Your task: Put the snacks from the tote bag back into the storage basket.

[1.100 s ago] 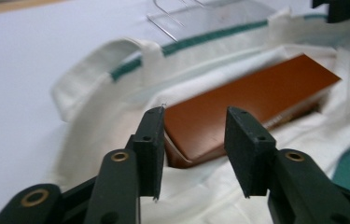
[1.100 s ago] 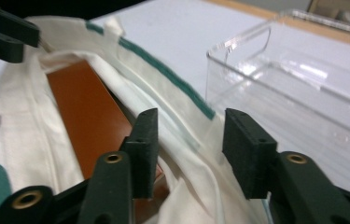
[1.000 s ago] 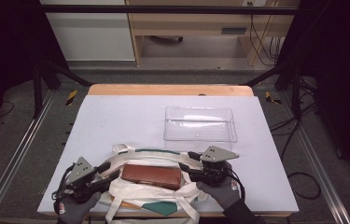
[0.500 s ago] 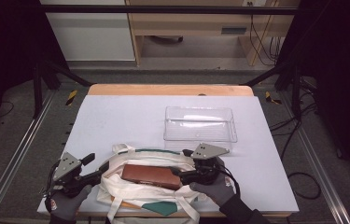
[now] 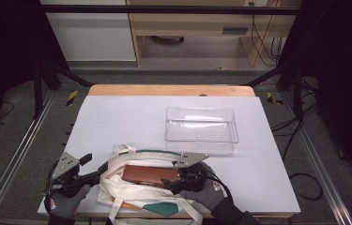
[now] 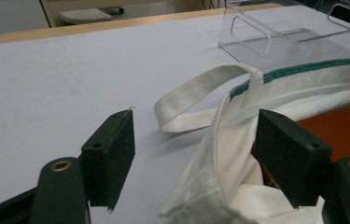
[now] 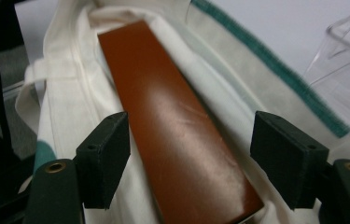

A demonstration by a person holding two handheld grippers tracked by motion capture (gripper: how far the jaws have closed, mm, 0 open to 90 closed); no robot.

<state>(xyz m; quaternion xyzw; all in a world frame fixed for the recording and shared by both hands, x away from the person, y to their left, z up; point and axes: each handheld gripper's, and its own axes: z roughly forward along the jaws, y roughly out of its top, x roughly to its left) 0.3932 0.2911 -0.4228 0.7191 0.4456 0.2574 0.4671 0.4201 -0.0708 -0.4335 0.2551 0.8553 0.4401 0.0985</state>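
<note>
White cloth tote bag with green trim (image 5: pixel 141 187) lies at the near edge of the pale table (image 5: pixel 117 117) in the high view, flat brown leather case (image 5: pixel 148 175) in its mouth. Left gripper (image 5: pixel 95 169) at the bag's left edge, right gripper (image 5: pixel 176 180) at the case's right end. Clear plastic tray (image 5: pixel 201 124) sits apart, farther back.

Left gripper view: left gripper (image 6: pixel 193 156) jaws wide, just been opening; bag rim (image 6: pixel 219 163) between them against the right-hand pad, left-hand pad clear of it. Strap loop (image 6: pixel 196 98) on the table.

Right gripper view: right gripper (image 7: pixel 191 154) jaws spread, straddling the case (image 7: pixel 177 126), pads not touching. Just opened up, then eased in slightly.
</note>
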